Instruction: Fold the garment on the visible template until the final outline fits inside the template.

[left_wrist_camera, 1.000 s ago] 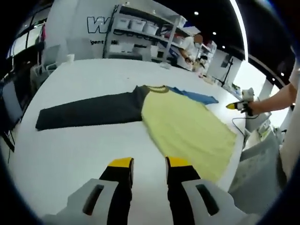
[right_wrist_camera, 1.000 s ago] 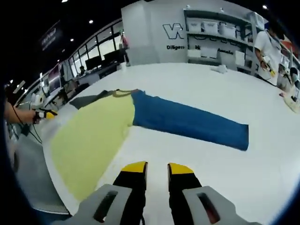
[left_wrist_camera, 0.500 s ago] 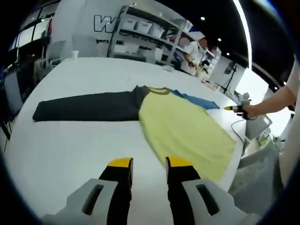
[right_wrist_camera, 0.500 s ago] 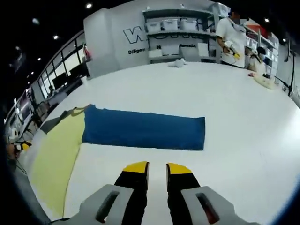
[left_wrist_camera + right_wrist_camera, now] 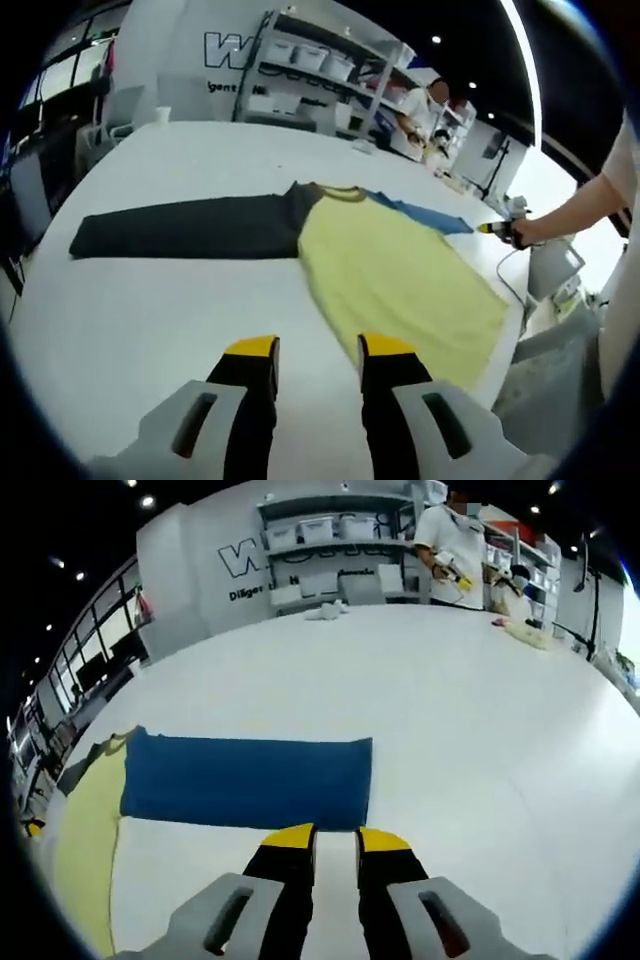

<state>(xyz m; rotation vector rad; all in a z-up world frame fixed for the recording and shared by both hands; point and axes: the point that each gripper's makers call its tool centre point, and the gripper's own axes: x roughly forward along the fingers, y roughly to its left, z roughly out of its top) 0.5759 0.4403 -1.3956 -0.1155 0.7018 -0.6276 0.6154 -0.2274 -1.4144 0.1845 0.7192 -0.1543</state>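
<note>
Left gripper view: the left gripper (image 5: 315, 350) is hovering above the white table (image 5: 150, 300), its yellow-tipped fingers (image 5: 252, 350) standing slightly apart and pinching nothing. The garment (image 5: 390, 275), a long-sleeved shirt with a yellow body, is lying flat on the table ahead of the jaws. Its dark grey sleeve (image 5: 185, 227) is stretching out to the left, and part of its blue sleeve (image 5: 425, 215) is showing beyond the yellow body. At the right edge a person's hand (image 5: 525, 232) is holding the right gripper (image 5: 498, 228) near the table's far side; whether that gripper's fingers are parted cannot be told from here. Shelving with white bins (image 5: 300, 70) is standing behind the table, and another person (image 5: 425, 115) is standing beside it.

Right gripper view: the right gripper (image 5: 335, 840) is hanging just short of the blue sleeve (image 5: 245, 782), its fingers (image 5: 290, 840) slightly spread and empty. The sleeve is lying straight across the table (image 5: 480, 740), with the yellow body (image 5: 85, 855) at the left. A small white object (image 5: 328, 610) is sitting on the far part of the table, well apart from the garment. A person in a white top (image 5: 452, 550) is standing by the shelves (image 5: 340, 540).
</note>
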